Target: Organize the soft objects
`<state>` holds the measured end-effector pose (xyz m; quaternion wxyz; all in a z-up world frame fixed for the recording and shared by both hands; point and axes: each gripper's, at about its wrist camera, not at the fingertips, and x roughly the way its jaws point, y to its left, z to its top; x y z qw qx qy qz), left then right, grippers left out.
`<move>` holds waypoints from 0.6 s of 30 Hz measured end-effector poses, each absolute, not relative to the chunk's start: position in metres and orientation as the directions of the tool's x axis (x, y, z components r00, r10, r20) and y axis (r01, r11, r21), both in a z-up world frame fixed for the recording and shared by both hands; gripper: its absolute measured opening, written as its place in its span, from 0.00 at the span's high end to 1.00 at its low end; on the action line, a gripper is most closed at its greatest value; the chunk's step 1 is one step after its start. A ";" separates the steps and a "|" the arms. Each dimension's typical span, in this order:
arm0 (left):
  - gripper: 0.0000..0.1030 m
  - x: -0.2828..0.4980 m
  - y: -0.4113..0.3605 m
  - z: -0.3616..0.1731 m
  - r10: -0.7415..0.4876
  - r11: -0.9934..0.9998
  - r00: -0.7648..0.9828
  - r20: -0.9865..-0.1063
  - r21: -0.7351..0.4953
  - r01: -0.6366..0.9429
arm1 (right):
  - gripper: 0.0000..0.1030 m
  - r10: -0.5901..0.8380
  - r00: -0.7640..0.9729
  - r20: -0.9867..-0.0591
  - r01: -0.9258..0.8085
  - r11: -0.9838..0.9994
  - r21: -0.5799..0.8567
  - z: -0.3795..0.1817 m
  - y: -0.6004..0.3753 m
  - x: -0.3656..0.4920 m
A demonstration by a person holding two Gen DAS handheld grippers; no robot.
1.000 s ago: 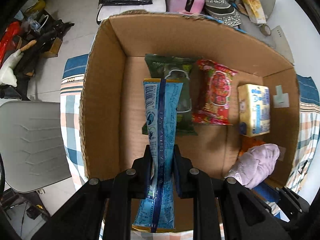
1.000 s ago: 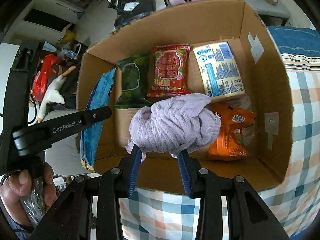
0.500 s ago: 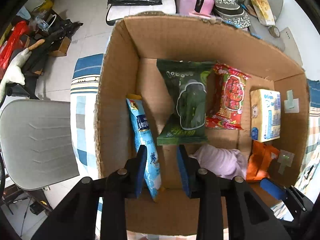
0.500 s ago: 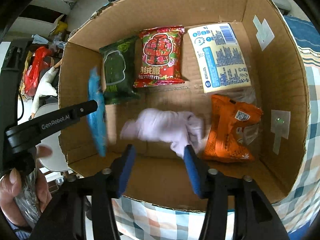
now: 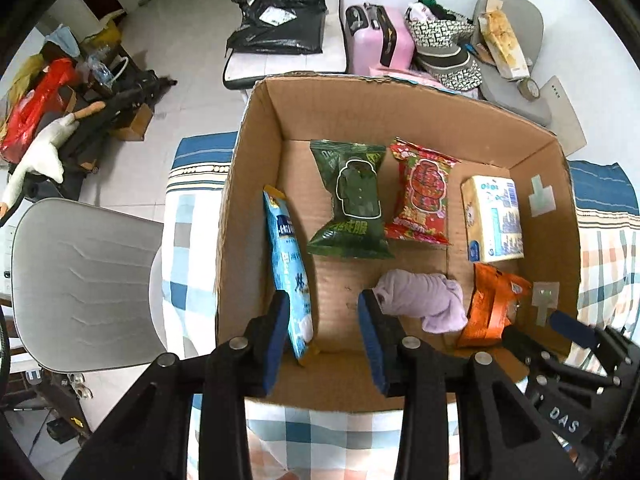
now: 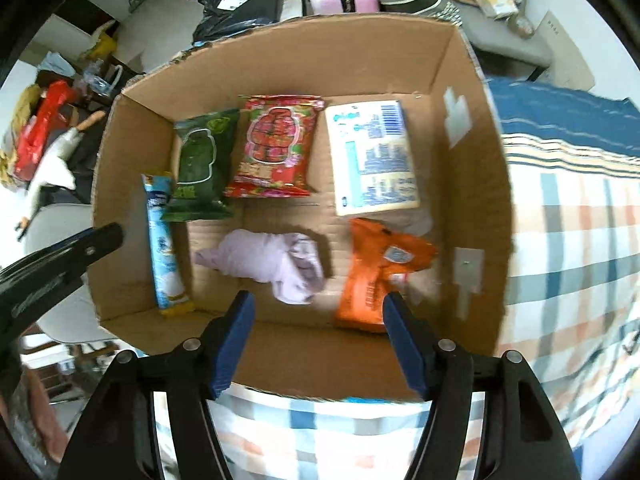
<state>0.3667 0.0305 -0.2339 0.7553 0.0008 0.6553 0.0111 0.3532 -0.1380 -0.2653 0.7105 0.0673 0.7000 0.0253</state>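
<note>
An open cardboard box (image 5: 256, 152) (image 6: 472, 92) holds a blue packet (image 5: 289, 264) (image 6: 163, 240) leaning on its left wall, a green packet (image 5: 352, 196) (image 6: 200, 164), a red packet (image 5: 422, 196) (image 6: 276, 148), a yellow tissue pack (image 5: 494, 218) (image 6: 372, 156), a lilac cloth (image 5: 420, 300) (image 6: 276, 264) and an orange packet (image 5: 490, 304) (image 6: 376, 276). My left gripper (image 5: 322, 320) is open and empty above the box's near left corner, its left finger beside the blue packet. My right gripper (image 6: 318, 320) is open and empty over the near edge.
The box stands on a checked cloth (image 5: 188, 220) (image 6: 572, 240). A grey chair (image 5: 80, 280) stands to the left. A pink suitcase (image 5: 380, 40), a black bag (image 5: 280, 24) and clutter lie on the floor behind the box.
My left gripper let go of the blue packet, which now leans on the left wall. My right gripper dropped the lilac cloth into the box. Both grippers opened and drew back.
</note>
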 end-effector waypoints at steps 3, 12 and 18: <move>0.58 0.359 0.029 -0.230 0.031 0.999 0.168 -0.985 0.029 -0.014 | 0.24 0.092 0.025 -0.995 0.053 0.994 0.093 -0.262 -0.141 0.350; 0.07 0.350 0.027 -0.230 0.044 0.999 0.190 -0.981 0.040 -0.028 | 0.00 -0.013 0.047 -0.999 0.042 0.999 -0.012 -0.259 -0.142 0.343; 0.07 0.342 0.028 -0.224 0.030 0.999 0.208 -0.978 0.021 -0.048 | 0.00 -0.032 0.062 -0.998 0.046 0.998 -0.029 -0.254 -0.142 0.339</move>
